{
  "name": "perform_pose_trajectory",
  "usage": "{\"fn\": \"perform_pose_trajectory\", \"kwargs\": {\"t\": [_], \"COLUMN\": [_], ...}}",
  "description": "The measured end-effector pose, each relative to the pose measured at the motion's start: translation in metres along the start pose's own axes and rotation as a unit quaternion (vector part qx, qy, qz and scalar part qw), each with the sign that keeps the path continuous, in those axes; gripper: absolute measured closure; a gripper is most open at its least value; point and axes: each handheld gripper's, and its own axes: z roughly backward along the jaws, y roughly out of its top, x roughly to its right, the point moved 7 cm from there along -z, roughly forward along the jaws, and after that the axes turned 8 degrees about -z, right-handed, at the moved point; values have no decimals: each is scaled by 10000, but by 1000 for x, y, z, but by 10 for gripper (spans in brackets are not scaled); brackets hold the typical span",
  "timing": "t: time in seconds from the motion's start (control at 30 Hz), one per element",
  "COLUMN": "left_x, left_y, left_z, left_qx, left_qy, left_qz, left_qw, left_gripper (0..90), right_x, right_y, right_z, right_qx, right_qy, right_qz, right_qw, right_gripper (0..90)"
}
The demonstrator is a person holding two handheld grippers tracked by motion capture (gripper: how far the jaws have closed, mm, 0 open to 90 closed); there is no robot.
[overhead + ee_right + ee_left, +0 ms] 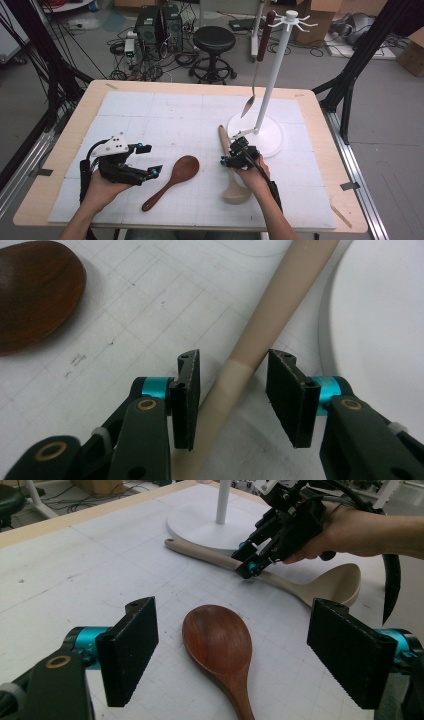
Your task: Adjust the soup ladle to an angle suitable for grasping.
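The right gripper (231, 161) stands over the handle of the pale spoon (231, 170), which lies flat on the white mat (165, 120) just beside the round base of the rack (267, 137). In the right gripper view the two jaws are apart, with the handle (250, 355) between them; there is a gap on both sides, so the pads do not press on it. The bowl of this spoon points toward the person and the end of the handle points toward the rack.

The left gripper (145, 160) rests near the dark wooden spoon (172, 181), a little to its left. Its jaws are wide apart and hold nothing; in the left gripper view the bowl of the dark spoon (217, 640) lies on the mat beyond them.

I think the step in hand is to take hold of the pale spoon by its handle. To do it well, the handle should sit in the middle of the pads, not at their tips, and the pads should stand square to it before they come together. A round smooth handle can roll or slip, so the closing should be slow and firm. The base of the rack is close, so the lift should go straight up, away from it. One metal spoon (257, 65) already hangs on the rack.
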Motion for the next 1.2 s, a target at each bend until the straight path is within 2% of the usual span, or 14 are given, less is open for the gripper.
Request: {"fn": "perform_pose_trajectory", "kwargs": {"t": [0.1,0.23,0.4,0.5,0.67,0.8,1.0,1.1,1.2], "left_x": [0,0,0,0,1,0,0,1,1], "left_y": [0,0,0,0,0,0,-1,-1,-1], "left_z": [0,1,0,-1,0,-1,-1,-2,-2], "left_qx": [0,8,-10,-17,-18,-17,-38,-27,-34], "left_qy": [-2,10,1,-10,4,-1,-3,-14,-14], "left_qz": [-5,7,-7,-7,5,3,-3,-3,-14], "left_qw": [10000,10000,10000,10000,10000,10000,10000,10000,10000], "left_gripper": [210,210,210,210,210,210,210,210,210], "right_x": [-1,-9,-12,-14,-9,-14,-17,-20,-17], "right_y": [1,2,1,1,2,2,1,1,2], "right_z": [0,-2,-4,-5,-3,-2,-4,-5,-4], "right_qx": [15,-9,-37,-61,-16,-35,-109,-177,-160], "right_qy": [64,179,78,-49,130,337,206,55,175], "right_qz": [-32,127,208,291,-26,15,244,430,266], "right_qw": [10000,9998,9997,9995,9999,9994,9994,9989,9994], "right_gripper": [600,627,587,602,665,716,680,682,714]}}
